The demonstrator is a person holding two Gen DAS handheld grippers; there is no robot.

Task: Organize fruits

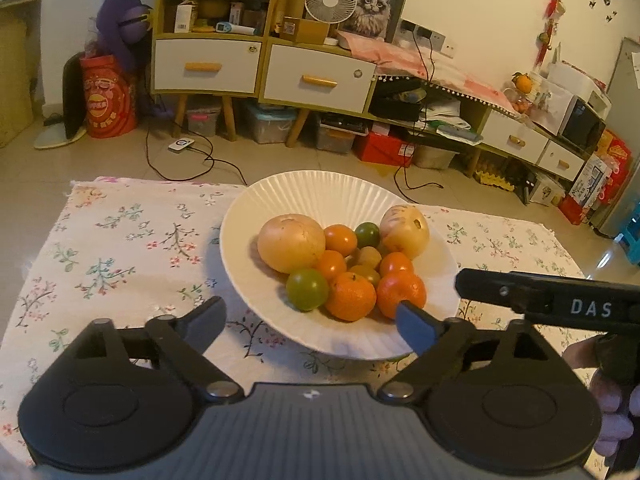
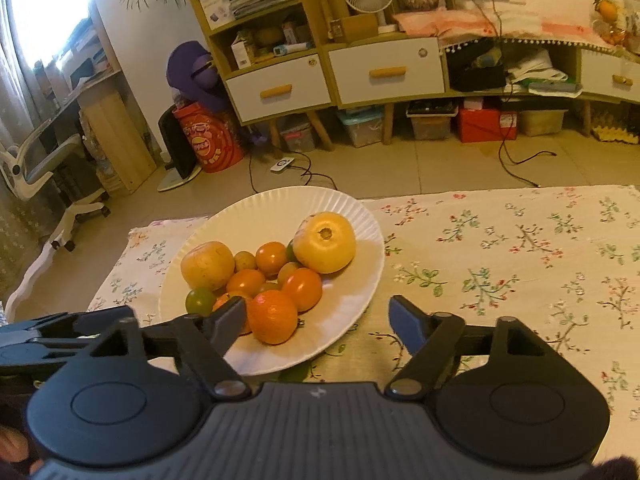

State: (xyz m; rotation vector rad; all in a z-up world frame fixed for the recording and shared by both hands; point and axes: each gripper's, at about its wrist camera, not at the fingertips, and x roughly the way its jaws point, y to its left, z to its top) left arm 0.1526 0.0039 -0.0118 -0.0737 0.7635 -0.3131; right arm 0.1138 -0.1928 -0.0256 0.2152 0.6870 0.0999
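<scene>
Floral tablecloth [image 1: 120, 248], "DAS" on right tongs [image 1: 460, 280]

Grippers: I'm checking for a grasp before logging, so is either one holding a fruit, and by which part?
Nothing is held. The left gripper and right gripper both stand open, empty, over the white plate.

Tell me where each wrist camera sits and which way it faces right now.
Left wrist: on the left hand-held gripper, angled down at the white plate of fruit on the floral cloth; its open fingers show, plus the right hand-held gripper and the person's hand.
Right wrist: on the right hand-held gripper, looking down from the plate's other side; open fingers show, the left tool at the left edge.
Shared: plate, fruit, cloth, shelf unit behind.
</scene>
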